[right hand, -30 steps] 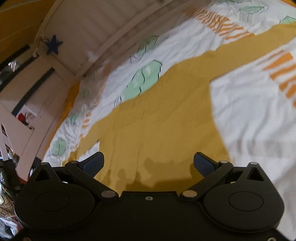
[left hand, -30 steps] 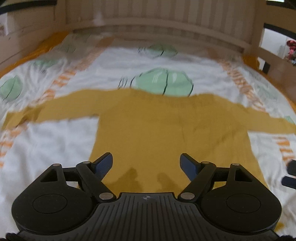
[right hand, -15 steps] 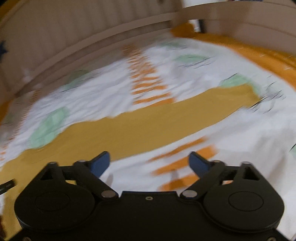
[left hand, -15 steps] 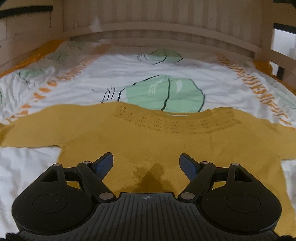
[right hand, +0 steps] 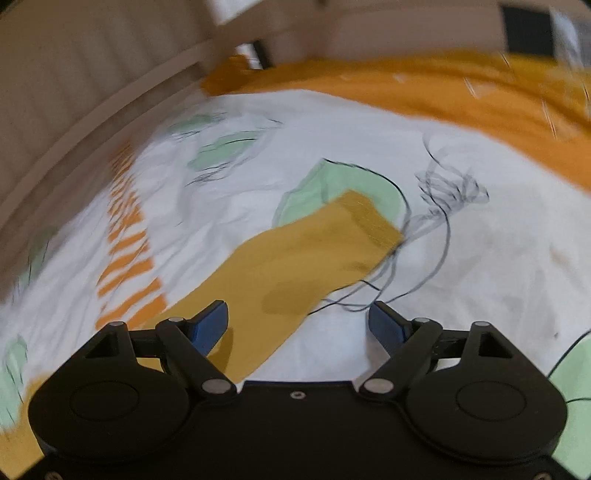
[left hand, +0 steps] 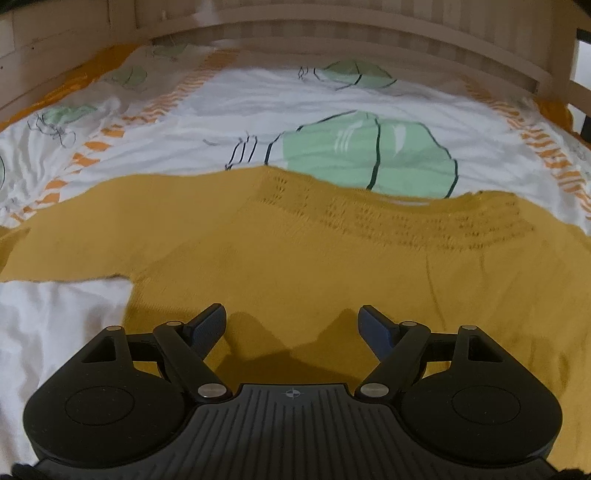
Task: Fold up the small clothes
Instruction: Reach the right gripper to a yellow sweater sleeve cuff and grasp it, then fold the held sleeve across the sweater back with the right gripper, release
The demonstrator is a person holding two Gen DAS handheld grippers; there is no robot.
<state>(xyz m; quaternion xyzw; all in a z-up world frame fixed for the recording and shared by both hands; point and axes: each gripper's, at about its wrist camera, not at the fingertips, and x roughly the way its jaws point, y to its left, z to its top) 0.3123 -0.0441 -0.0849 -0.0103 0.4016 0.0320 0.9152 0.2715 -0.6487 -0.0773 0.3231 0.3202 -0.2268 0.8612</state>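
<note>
A small mustard-yellow knitted sweater lies flat on the bed, neckline towards the headboard. My left gripper hovers open over its upper body, nothing between the blue pads. In the right wrist view one sleeve stretches out across the sheet, its cuff lying on a green leaf print. My right gripper is low over that sleeve with its jaws closing. The left pad is above the sleeve, the right pad above bare sheet, and neither presses on the cloth.
The white bed cover carries green leaf prints and orange stripes. A wooden slatted headboard and side rails fence the bed in. An orange sheet edge runs along the far right side.
My left gripper moved forward and lower, from the sweater's hem to its chest. My right gripper swung away from the sweater's body, out along the sleeve towards the cuff, and its jaws narrowed.
</note>
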